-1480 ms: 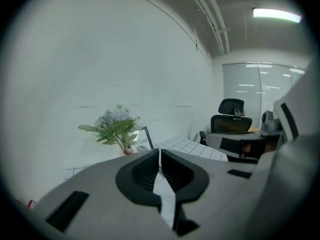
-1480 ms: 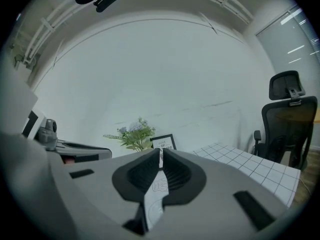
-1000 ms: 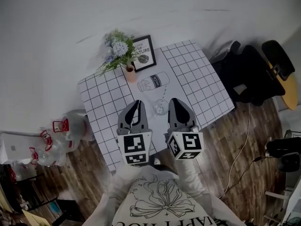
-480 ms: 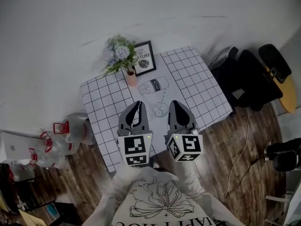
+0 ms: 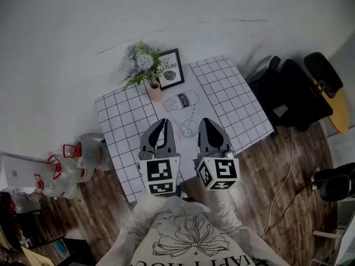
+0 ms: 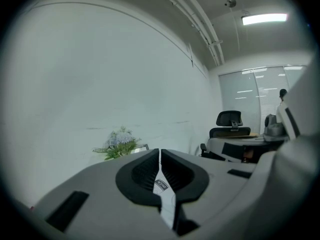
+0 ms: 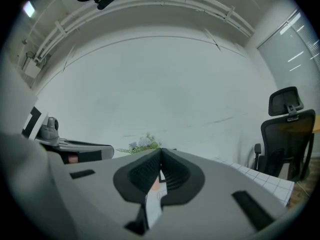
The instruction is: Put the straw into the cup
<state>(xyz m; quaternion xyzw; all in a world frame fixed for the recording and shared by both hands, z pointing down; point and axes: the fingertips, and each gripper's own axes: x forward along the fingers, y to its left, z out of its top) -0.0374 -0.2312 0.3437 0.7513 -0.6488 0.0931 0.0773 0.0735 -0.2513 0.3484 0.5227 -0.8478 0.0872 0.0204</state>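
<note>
A clear glass cup (image 5: pixel 188 128) stands on the checked tablecloth (image 5: pixel 119 121) between my two grippers. A thin pale-green straw (image 5: pixel 193 114) rises from the cup and leans toward the far side; its lower end appears to be inside the glass. My left gripper (image 5: pixel 163 121) is just left of the cup with its jaws shut and nothing in them. My right gripper (image 5: pixel 205 119) sits just right of the cup, also shut and empty. In the left gripper view the jaws (image 6: pixel 159 151) meet, and in the right gripper view they (image 7: pixel 161 152) also meet.
A clear milk bottle (image 5: pixel 181 100) lies on its side beyond the cup. A vase of flowers (image 5: pixel 145 65) and a framed picture (image 5: pixel 170 68) stand at the table's far edge. Dark office chairs (image 5: pixel 294 90) are to the right, and water jugs (image 5: pixel 66 165) sit on the floor at left.
The head view has shifted a little, so the table sits slightly differently in the picture. Both grippers stay shut beside the cup, and the straw has not visibly moved.
</note>
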